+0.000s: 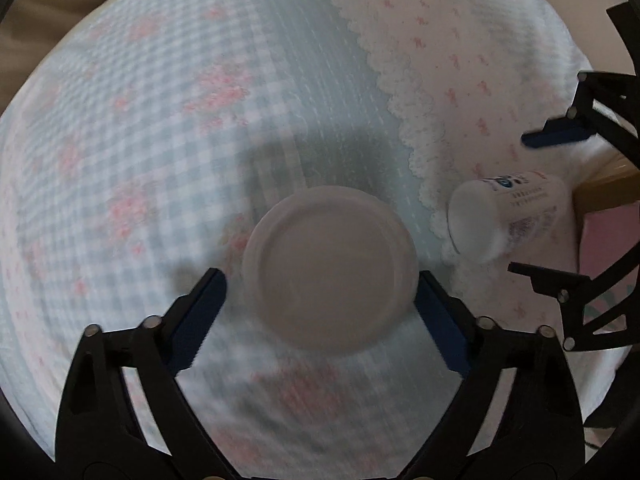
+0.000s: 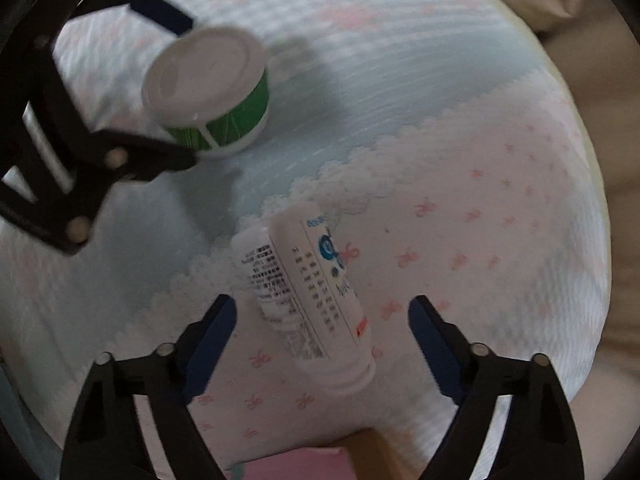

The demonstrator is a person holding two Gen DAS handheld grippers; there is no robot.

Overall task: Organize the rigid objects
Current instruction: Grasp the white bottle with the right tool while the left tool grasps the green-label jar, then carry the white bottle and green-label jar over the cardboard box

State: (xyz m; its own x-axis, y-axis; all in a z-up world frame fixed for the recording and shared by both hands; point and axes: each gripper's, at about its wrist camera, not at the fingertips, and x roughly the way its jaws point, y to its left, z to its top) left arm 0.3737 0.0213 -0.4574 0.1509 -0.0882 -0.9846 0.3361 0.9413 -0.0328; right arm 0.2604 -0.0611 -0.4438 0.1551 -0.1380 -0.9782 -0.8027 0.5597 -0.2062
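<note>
Left gripper (image 1: 320, 284) spread around white-lidded jar (image 1: 330, 266), right pad touching the lid rim, left pad just clear; centre it before squeezing. Right gripper (image 2: 322, 320) spread, white bottle (image 2: 308, 296) lying on bedspread (image 2: 440, 80) between its fingers, skewed; square up first.

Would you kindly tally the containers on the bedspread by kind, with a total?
Round jar with white lid and green label: 1
White bottle lying on its side: 1
Total: 2
</note>
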